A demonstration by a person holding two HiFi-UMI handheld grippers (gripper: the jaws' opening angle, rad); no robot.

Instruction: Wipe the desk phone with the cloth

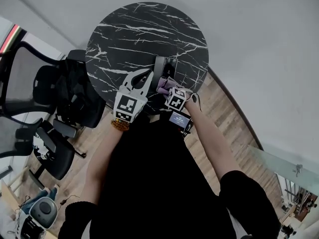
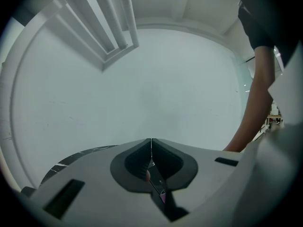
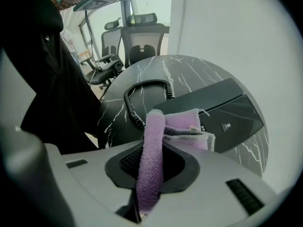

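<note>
The black desk phone lies on the round black marble table, near its front edge. In the right gripper view the desk phone is just ahead, with its coiled cord curling off to the left. My right gripper is shut on a folded purple cloth, held just short of the phone's near side. From above, the purple cloth shows at the right gripper. My left gripper hovers left of the phone, shut and empty; in its own view the left gripper points at a white wall.
Black office chairs stand left of the table, and two more chairs show beyond its far side. A white wall runs behind the table. Wooden floor lies to the right. A vacuum-like device sits at bottom left.
</note>
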